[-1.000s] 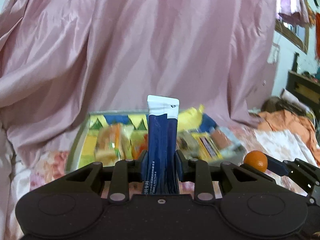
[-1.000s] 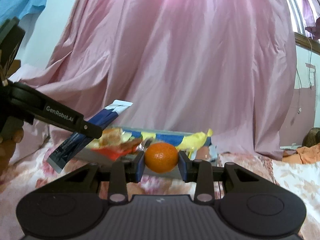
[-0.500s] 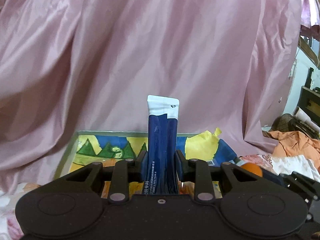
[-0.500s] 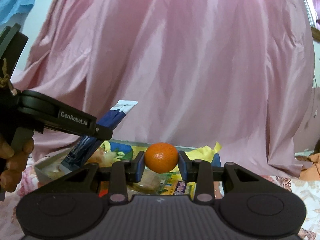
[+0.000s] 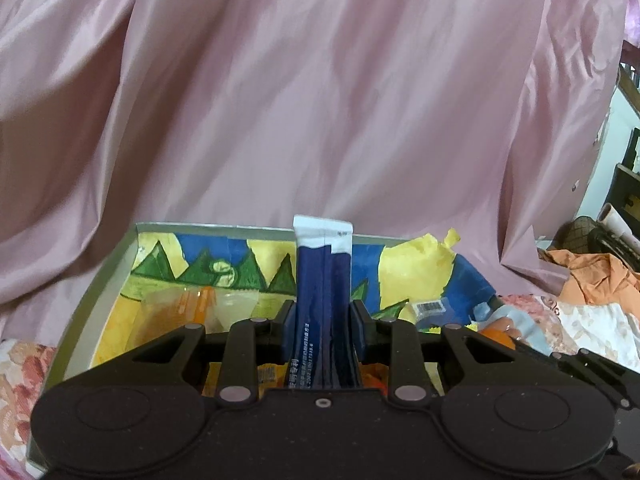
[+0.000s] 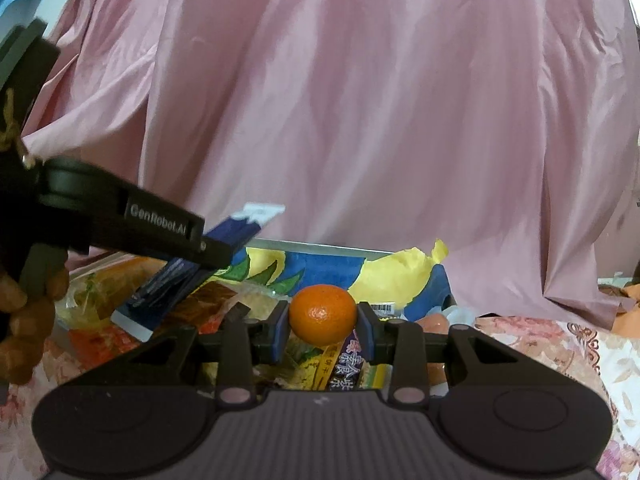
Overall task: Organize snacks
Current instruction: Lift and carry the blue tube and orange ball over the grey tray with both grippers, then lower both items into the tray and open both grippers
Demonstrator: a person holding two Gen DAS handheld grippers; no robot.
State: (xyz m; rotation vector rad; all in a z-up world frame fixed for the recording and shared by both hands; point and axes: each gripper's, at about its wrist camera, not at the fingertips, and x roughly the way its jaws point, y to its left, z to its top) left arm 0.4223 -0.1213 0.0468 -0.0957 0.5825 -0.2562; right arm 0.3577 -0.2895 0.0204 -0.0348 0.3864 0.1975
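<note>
My left gripper is shut on a dark blue stick sachet with a white top, held upright over the near part of an open box with a painted yellow, blue and green lining. My right gripper is shut on a small orange mandarin just above the snacks in the same box. In the right wrist view the left gripper reaches in from the left with the sachet tilted. Several snack packets lie in the box.
A pink satin cloth hangs behind the box. The box stands on a floral bedspread. Orange clothes and dark furniture are at the right. A hand holds the left gripper's handle.
Both grippers have moved forward towards the box and now hang over it, each still holding its item. The box looks larger and nearer in both views.
</note>
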